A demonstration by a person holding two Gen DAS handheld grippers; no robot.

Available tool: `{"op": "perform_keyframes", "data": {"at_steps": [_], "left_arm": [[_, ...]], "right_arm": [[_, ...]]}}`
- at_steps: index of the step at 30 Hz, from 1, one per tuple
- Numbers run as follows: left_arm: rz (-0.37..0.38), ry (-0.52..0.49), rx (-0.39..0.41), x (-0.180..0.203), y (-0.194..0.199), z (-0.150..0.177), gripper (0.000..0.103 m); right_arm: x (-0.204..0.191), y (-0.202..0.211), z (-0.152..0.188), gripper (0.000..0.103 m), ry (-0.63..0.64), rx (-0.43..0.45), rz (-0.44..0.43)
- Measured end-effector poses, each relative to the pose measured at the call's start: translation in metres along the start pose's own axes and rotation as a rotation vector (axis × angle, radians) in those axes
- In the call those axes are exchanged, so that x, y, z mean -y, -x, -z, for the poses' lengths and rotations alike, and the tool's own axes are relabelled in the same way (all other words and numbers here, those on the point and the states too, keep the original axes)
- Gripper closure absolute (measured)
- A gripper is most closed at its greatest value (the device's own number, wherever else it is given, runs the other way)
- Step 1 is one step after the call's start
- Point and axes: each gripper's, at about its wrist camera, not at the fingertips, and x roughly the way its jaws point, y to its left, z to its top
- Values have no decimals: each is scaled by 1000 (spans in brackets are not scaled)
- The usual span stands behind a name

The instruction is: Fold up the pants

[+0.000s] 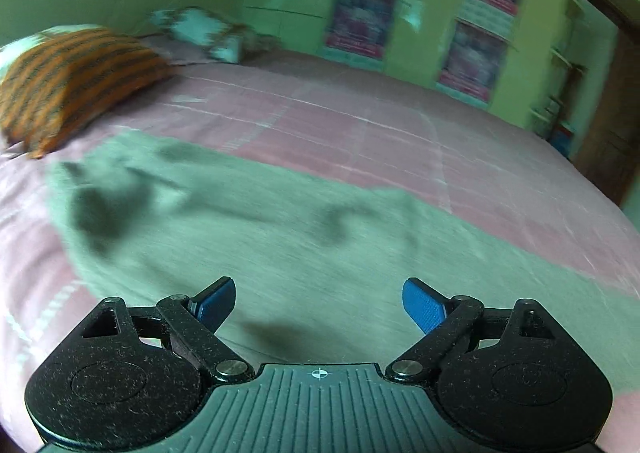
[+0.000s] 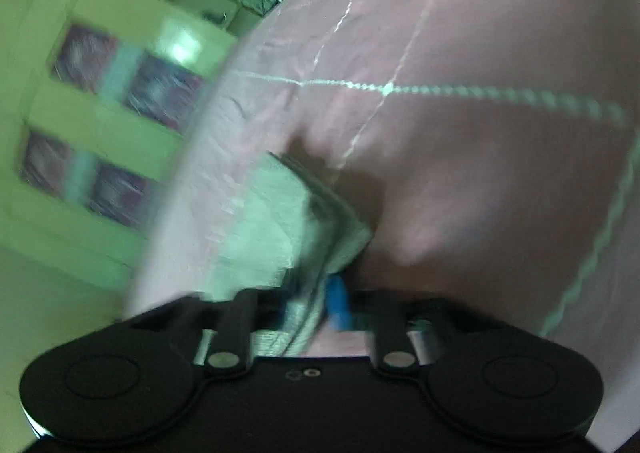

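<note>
Grey-green cloth pants lie spread on a pink bed while one gripper holds an edge of them.

The pale grey-green cloth pants (image 1: 248, 221) lie flat across the near side of the pink bedsheet with thin white lines (image 1: 360, 125), and an orange-and-dark striped pillow (image 1: 72, 85) sits at the bed's far left corner. The left gripper (image 1: 318, 305) hovers over the pants with its blue-padded jaws spread wide and nothing between them. The right gripper (image 2: 320, 305) is clenched on a bunched fold of the same pants (image 2: 280, 221), which sits near the bed's edge. Both views are motion-blurred.
</note>
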Motion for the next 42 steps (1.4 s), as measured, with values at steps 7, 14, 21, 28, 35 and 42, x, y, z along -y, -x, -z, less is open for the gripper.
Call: {"op": "perform_keyframes", "data": {"at_steps": [7,14,21,28,35,42], "left_arm": [[236,-211,-27,145,-3,22,13],[275,-363,-93,270,-9,60,13],[183,-366,-144,279,-5,76,10],[148,-388,-179,283,-12,87,6],[129,-393,-162,284,-9,93,5],[273,-300,-130,254,-14,70,4]], "right_arm": [[4,-10,4,97,-36,-43,36],[12,-6,3,92,-49,-76,-24],[13,-7,4,87,-55,-68,-49],[23,-9,3,82,-128,-56,-99],[23,-13,2,88,-139,-48,-60],[-3,-3,4,94,17,-10,-6]]}}
